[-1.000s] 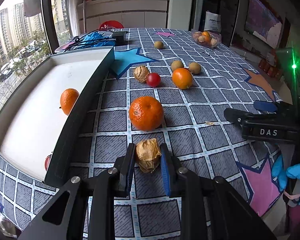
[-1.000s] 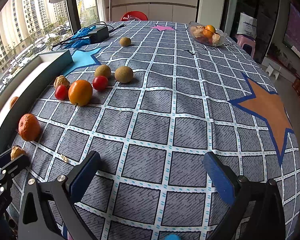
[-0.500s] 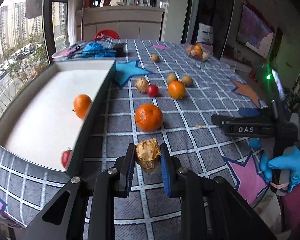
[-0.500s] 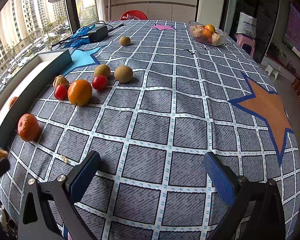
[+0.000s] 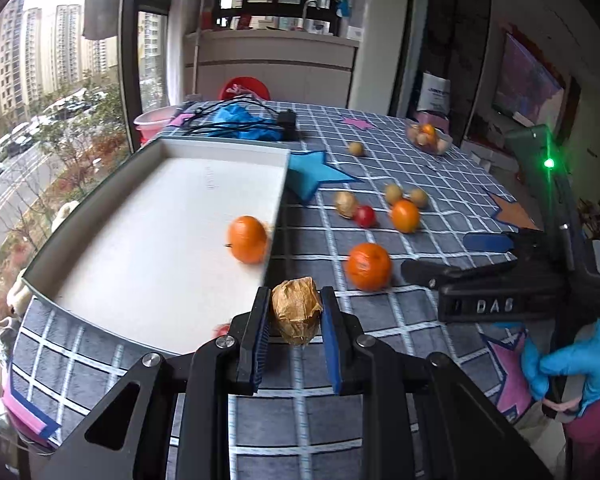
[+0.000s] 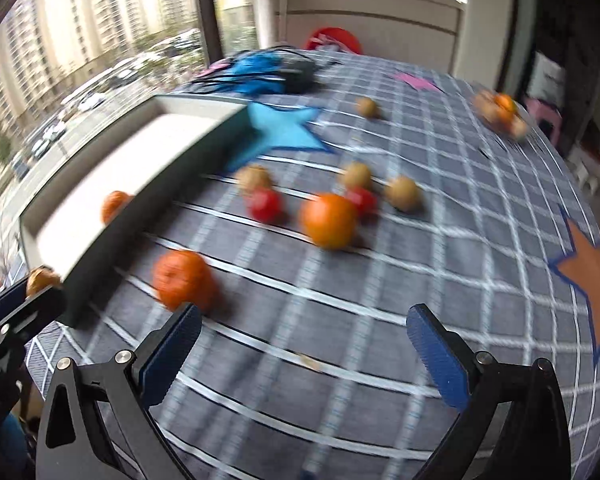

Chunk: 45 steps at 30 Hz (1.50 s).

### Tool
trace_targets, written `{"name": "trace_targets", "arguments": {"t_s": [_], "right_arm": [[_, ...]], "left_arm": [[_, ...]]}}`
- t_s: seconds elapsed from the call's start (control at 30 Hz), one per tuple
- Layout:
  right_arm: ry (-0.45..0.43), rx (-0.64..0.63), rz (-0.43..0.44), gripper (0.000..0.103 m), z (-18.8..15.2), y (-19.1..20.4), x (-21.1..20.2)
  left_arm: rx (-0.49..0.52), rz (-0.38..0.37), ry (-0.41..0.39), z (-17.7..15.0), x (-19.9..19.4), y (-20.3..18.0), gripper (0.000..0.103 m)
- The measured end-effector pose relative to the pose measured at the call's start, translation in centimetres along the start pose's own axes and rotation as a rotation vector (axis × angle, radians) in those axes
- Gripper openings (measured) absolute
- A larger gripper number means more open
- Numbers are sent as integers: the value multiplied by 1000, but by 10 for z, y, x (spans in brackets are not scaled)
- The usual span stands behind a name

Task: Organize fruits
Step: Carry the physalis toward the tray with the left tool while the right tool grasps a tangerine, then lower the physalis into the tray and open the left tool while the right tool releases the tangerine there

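Papery brown husk is what we are gripping: the left gripper is clenching its jaws on a husked fruit, carrying it in the air just beside the near corner of the white tray. We are judging this as the middle of a carry toward the tray, with the drop not yet done.

Inside the tray we are seeing 1 orange near the right wall and a small red fruit at the near edge, mostly hidden behind the jaws. So we are counting only 2 pieces as sorted.

On the checked desk we are still finding a wrinkled mandarin, a smooth orange, 2 red fruits, 1 more husked fruit, 2 brownish round fruits beside them and 1 farther back. The right gripper is hovering over the desk with its jaws released and nothing between them, near the mandarin.

Most of the job is still lying ahead of us.
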State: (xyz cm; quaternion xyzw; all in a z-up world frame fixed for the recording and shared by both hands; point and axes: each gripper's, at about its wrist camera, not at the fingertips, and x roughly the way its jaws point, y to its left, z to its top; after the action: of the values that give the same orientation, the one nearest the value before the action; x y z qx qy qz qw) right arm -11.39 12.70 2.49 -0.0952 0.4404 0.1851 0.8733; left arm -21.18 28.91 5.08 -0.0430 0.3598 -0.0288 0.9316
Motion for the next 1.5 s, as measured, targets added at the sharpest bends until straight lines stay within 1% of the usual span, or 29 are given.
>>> {"name": "trace_targets", "arguments": {"t_s": [0.13, 0.27, 0.37, 0.43, 0.5, 0.53, 0.6, 0.7, 0.83, 1.0, 1.3, 1.5], "right_arm": [[5, -47, 13, 103, 7, 23, 10], [18, -55, 33, 103, 11, 36, 20], [20, -68, 27, 103, 12, 44, 24], [23, -81, 12, 94, 11, 48, 26], [45, -88, 12, 60, 10, 51, 31], [34, -80, 19, 57, 10, 51, 30], [25, -82, 5, 41, 11, 50, 28], [24, -71, -1, 41, 12, 47, 26], [15, -36, 31, 41, 17, 41, 21], [-15, -35, 58, 41, 25, 44, 12], [-61, -66, 113, 41, 45, 73, 5], [-63, -99, 161, 41, 57, 100, 11]], "left_arm": [[-26, 34, -14, 3, -1, 16, 27], [-57, 61, -32, 9, -4, 36, 27], [-68, 83, -36, 12, -2, 47, 27], [-77, 89, -38, 13, -1, 52, 27], [-88, 93, -37, 14, 1, 58, 27], [-94, 94, -33, 14, 3, 60, 27], [-99, 97, -28, 15, 6, 63, 27], [-104, 102, -23, 13, 8, 66, 27], [-114, 108, -24, 15, 11, 71, 27], [-118, 121, -26, 18, 14, 77, 27], [-127, 146, -24, 24, 23, 91, 27], [-138, 172, -22, 24, 26, 104, 27]]}}
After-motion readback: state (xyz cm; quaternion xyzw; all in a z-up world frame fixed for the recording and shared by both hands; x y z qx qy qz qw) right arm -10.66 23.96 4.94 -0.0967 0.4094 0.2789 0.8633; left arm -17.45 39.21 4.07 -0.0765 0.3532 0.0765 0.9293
